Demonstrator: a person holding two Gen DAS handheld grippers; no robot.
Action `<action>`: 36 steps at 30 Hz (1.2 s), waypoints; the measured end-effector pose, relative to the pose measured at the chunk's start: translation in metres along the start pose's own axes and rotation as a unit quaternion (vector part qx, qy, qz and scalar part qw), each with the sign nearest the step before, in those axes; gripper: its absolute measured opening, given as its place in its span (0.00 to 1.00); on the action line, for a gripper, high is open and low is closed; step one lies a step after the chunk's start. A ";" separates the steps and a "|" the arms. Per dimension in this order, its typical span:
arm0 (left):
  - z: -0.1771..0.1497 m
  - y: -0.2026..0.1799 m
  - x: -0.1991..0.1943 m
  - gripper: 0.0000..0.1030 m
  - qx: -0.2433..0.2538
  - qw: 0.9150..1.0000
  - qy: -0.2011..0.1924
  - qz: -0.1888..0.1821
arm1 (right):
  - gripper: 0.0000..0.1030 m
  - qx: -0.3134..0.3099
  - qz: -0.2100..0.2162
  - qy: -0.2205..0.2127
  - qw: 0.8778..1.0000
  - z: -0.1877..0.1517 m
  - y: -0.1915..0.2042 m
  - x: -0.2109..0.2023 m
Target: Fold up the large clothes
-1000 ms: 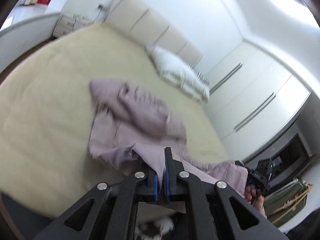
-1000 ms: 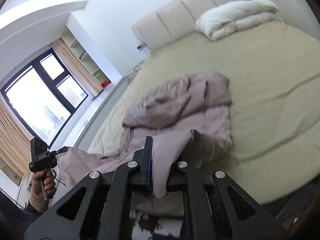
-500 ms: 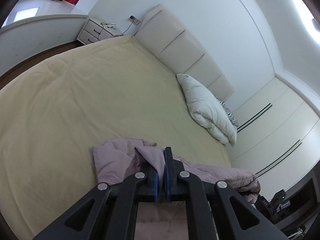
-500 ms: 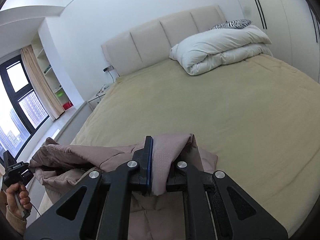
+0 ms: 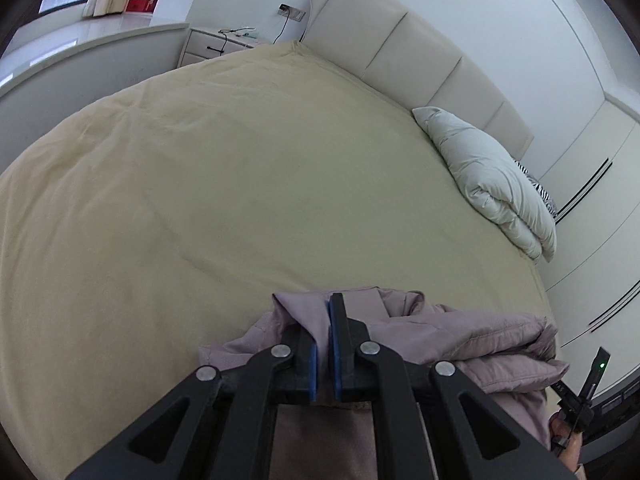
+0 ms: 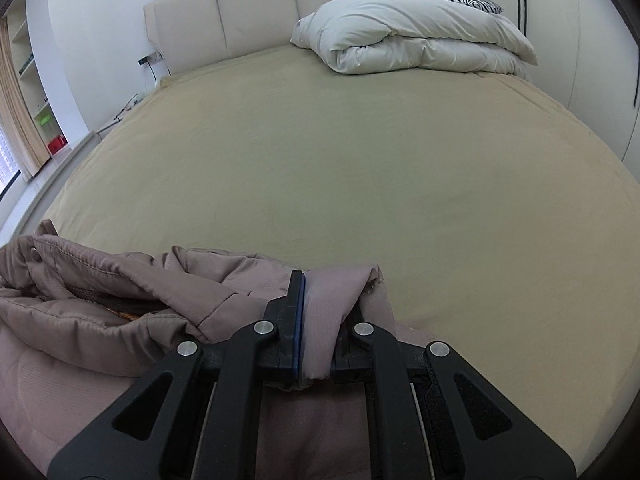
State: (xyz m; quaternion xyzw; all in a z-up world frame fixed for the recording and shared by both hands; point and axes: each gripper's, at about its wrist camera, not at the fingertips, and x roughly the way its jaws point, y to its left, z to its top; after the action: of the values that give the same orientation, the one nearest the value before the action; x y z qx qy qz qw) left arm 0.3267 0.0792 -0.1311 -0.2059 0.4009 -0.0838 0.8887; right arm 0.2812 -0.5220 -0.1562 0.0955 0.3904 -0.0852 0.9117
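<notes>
A mauve padded jacket (image 5: pixel 460 336) lies bunched on the near part of the beige bed (image 5: pixel 240 200). My left gripper (image 5: pixel 331 306) is shut on a fold of its edge, and fabric drapes over the left finger. In the right wrist view the jacket (image 6: pixel 100 304) piles up to the left. My right gripper (image 6: pixel 320 292) is shut on another fold, which wraps over and hides its right finger. At the lower right of the left wrist view, the right gripper (image 5: pixel 592 376) shows with a hand (image 5: pixel 564 436) below it.
A folded white duvet (image 6: pixel 412 36) and a zebra pillow (image 6: pixel 460 0) sit by the padded headboard (image 6: pixel 256 12). A nightstand (image 5: pixel 216 42) stands at the bed's far left corner. White wardrobe doors (image 5: pixel 592 216) line the right wall. Bare bedcover (image 6: pixel 360 160) stretches ahead.
Both grippers swept forward and down over the bed with the held edge. The jacket, earlier spread out ahead of them, now sits bunched at and beneath the fingers.
</notes>
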 end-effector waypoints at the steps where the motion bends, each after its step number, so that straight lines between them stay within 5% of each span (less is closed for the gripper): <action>1: -0.003 -0.003 0.002 0.08 0.014 1.000 -0.003 0.010 | 0.07 -0.008 -0.007 0.004 1.000 -0.001 0.004 0.008; 9: -0.016 -0.004 0.023 0.10 0.035 0.999 0.010 0.034 | 0.07 -0.017 -0.010 0.024 1.000 -0.009 0.008 0.045; 14: -0.013 -0.009 0.020 0.10 0.038 0.999 0.017 0.033 | 0.09 0.027 0.053 0.051 0.997 -0.001 -0.009 0.057; 16: -0.012 -0.006 0.004 0.24 0.018 1.000 0.009 0.008 | 0.14 0.065 0.101 0.043 0.992 0.001 -0.020 0.047; 18: -0.010 -0.005 -0.017 0.42 0.001 1.000 0.000 -0.018 | 0.23 0.097 0.142 0.025 0.985 -0.002 -0.030 0.033; 19: -0.008 -0.005 -0.027 0.58 -0.005 1.000 -0.009 -0.019 | 0.40 0.110 0.160 0.012 0.981 -0.003 -0.034 0.026; 20: -0.007 -0.004 -0.038 0.66 -0.010 1.000 -0.024 -0.015 | 0.69 0.123 0.173 0.002 0.977 -0.004 -0.039 0.019; 22: -0.004 -0.002 -0.063 0.74 -0.026 0.998 -0.054 -0.020 | 0.87 0.153 0.200 0.000 0.968 -0.005 -0.045 0.009; 25: -0.001 -0.013 -0.088 0.74 -0.016 0.997 -0.078 -0.018 | 0.87 0.139 0.205 0.013 0.969 0.003 -0.038 -0.002; 29: -0.013 -0.072 -0.085 0.74 0.095 0.993 -0.066 -0.006 | 0.85 0.030 0.176 0.016 0.984 0.011 0.022 -0.027; 33: -0.037 -0.121 -0.043 0.74 0.186 0.982 -0.029 0.031 | 0.76 -0.063 0.150 0.029 0.986 0.005 0.099 -0.033; 36: -0.042 -0.118 0.006 0.72 0.180 0.982 0.027 0.055 | 0.70 -0.091 0.116 0.052 0.988 -0.007 0.136 -0.018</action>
State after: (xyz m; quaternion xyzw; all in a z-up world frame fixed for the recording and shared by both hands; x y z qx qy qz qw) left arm 0.3007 -0.0419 -0.1088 -0.0176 0.4138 -0.1115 0.9033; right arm 0.2950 -0.3872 -0.1330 0.0610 0.4301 0.0620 0.8986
